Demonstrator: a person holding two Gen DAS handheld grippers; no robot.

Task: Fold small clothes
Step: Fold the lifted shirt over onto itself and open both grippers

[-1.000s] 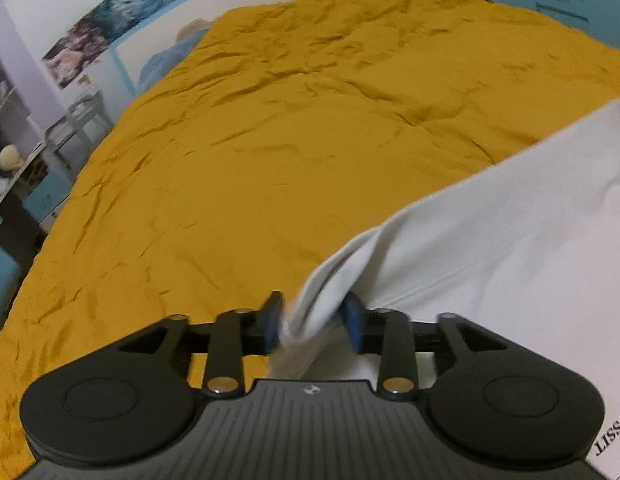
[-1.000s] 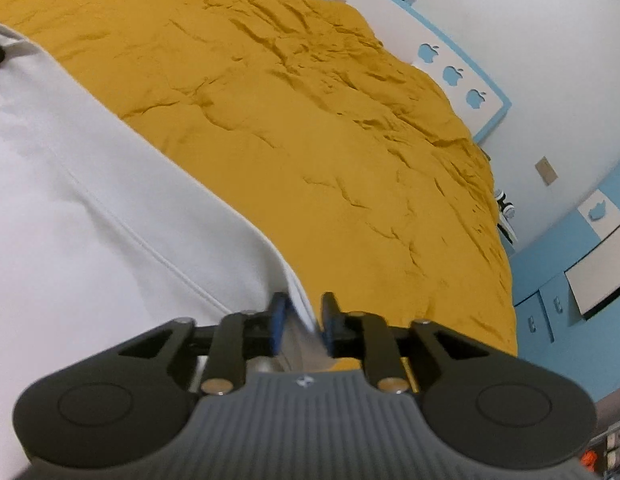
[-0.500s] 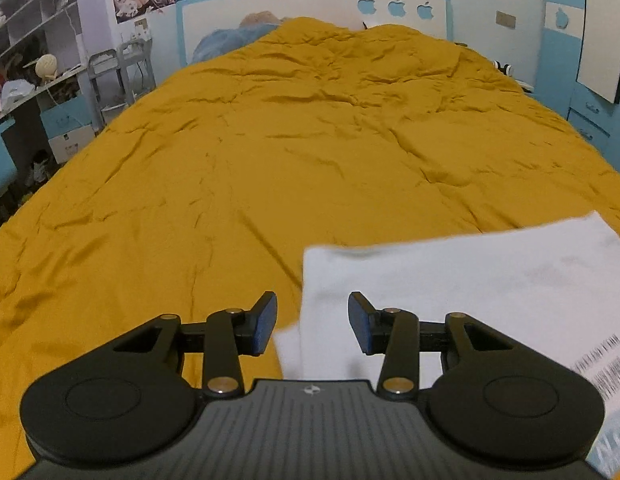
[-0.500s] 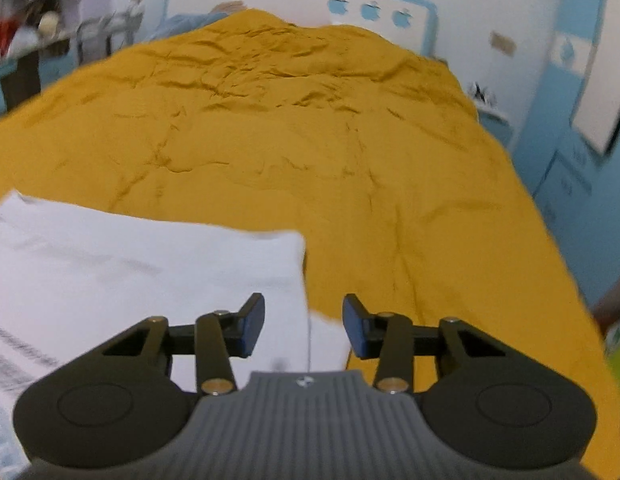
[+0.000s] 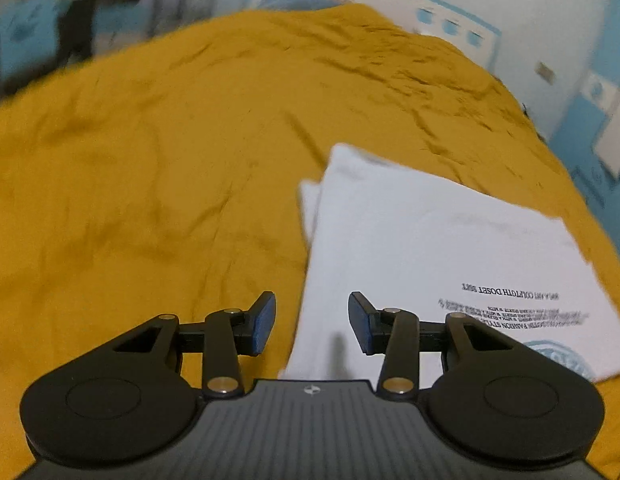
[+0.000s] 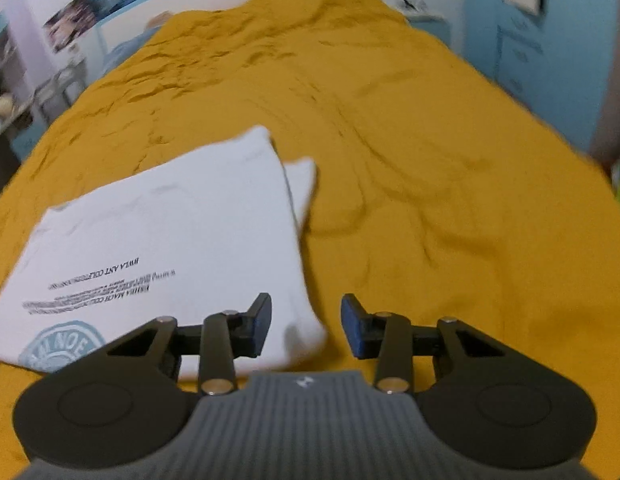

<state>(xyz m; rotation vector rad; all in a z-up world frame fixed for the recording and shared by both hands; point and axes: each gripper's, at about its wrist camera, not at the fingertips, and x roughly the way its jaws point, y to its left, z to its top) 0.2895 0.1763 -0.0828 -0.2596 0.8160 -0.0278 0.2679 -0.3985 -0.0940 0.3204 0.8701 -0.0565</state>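
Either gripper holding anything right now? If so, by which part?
Nothing held. Left gripper and right gripper are both open, above the edges of the folded white shirt lying on the yellow bedspread.

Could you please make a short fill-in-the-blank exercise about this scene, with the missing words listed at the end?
1. The white shirt lies folded on a bedspread whose colour is ____.
2. The left gripper is open and holds ____.
3. The right gripper has its jaws ____.
4. The lettering printed on the shirt is ____ in colour.

Missing words: yellow; nothing; open; black
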